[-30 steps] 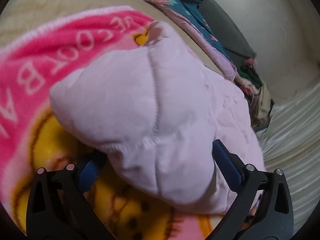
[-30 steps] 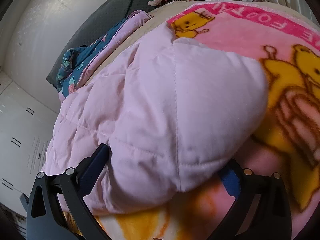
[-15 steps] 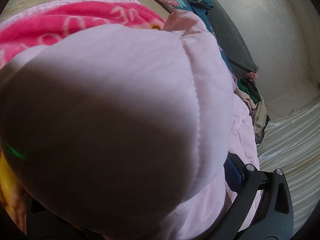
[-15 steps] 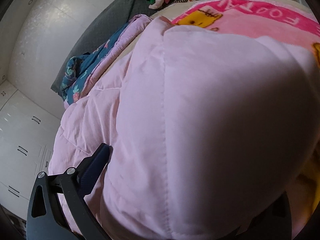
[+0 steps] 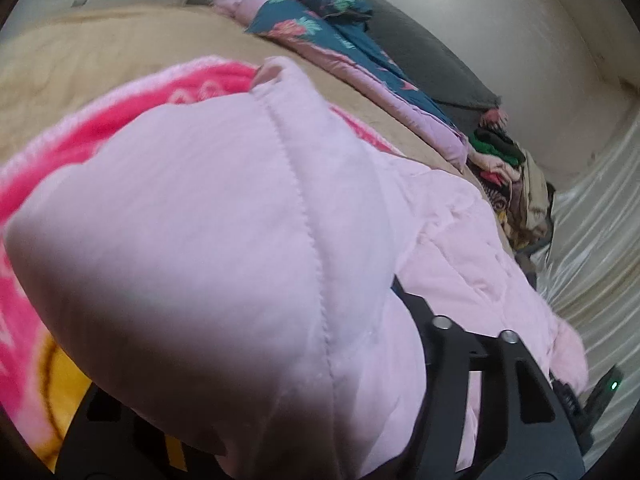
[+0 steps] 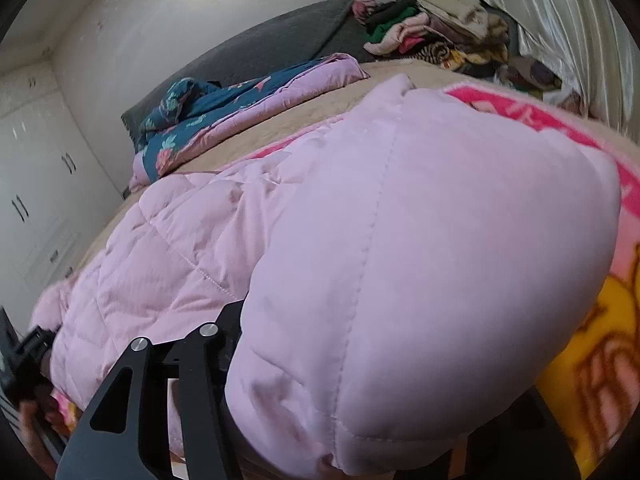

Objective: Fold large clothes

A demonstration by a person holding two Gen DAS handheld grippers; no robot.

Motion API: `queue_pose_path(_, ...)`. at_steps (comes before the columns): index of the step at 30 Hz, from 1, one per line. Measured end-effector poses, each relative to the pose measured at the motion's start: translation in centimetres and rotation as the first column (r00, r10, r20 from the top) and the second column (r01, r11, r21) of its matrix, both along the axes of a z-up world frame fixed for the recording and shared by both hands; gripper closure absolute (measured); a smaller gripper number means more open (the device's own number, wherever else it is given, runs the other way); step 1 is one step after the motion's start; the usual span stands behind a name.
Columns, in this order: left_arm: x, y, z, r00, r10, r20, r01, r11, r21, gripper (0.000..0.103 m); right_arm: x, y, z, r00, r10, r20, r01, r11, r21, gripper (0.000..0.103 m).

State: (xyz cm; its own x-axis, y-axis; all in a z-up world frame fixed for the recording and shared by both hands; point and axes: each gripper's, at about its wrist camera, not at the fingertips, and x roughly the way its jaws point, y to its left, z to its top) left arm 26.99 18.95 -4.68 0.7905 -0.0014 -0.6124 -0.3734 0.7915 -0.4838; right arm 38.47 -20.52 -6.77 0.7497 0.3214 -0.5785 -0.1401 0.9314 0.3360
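Observation:
A pale pink quilted jacket (image 5: pixel 224 240) lies on a pink and yellow cartoon blanket (image 5: pixel 24 344) on the bed. My left gripper (image 5: pixel 256 412) is shut on a puffy end of the jacket, which bulges over the jaws and hides the fingertips. My right gripper (image 6: pixel 360 420) is shut on another puffy end of the same jacket (image 6: pixel 420 248), which is lifted off the blanket (image 6: pixel 592 364). The rest of the jacket trails away flat on the bed in both views.
A teal floral quilt with lilac edge (image 6: pixel 240 108) and a dark grey cover (image 6: pixel 276 40) lie at the far side of the beige bed (image 5: pixel 100 64). A heap of mixed clothes (image 6: pixel 448 44) sits by the pale curtain (image 6: pixel 560 20). White cupboards (image 6: pixel 36 184) stand at left.
Both grippers closed on the jacket's puffy ends and lifted them off the blanket; the views tilted up, showing more of the far bed and wall.

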Motion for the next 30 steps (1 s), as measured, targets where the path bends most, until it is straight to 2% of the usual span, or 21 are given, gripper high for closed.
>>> queue_pose_path(3,0.2,-1.1,1.3,1.000,-0.019,0.010,0.018,0.995,0.094,0.061,-0.6,0.6,0.4,0.999,0.007,0.032,-0.006,0.999,-0.047,0.060)
queue_pose_path(8,0.5,-1.2,2.4,0.999,-0.041,0.023,0.038,0.988,0.149,0.065,-1.4,1.5,1.8,0.996,0.030,0.081,-0.019,0.992,-0.125,0.065)
queue_pose_path(17,0.8,-1.7,4.2,0.998,-0.054,0.045,0.045,0.983,0.179,0.066,-3.4,2.2,4.2,0.986,0.070,0.152,-0.037,0.977,-0.211,0.066)
queue_pose_path(30,-0.7,-1.3,5.4,0.995,-0.083,0.048,0.072,0.979,0.191,0.066,-5.2,2.1,4.9,0.985,0.070,0.160,-0.035,0.977,-0.212,0.067)
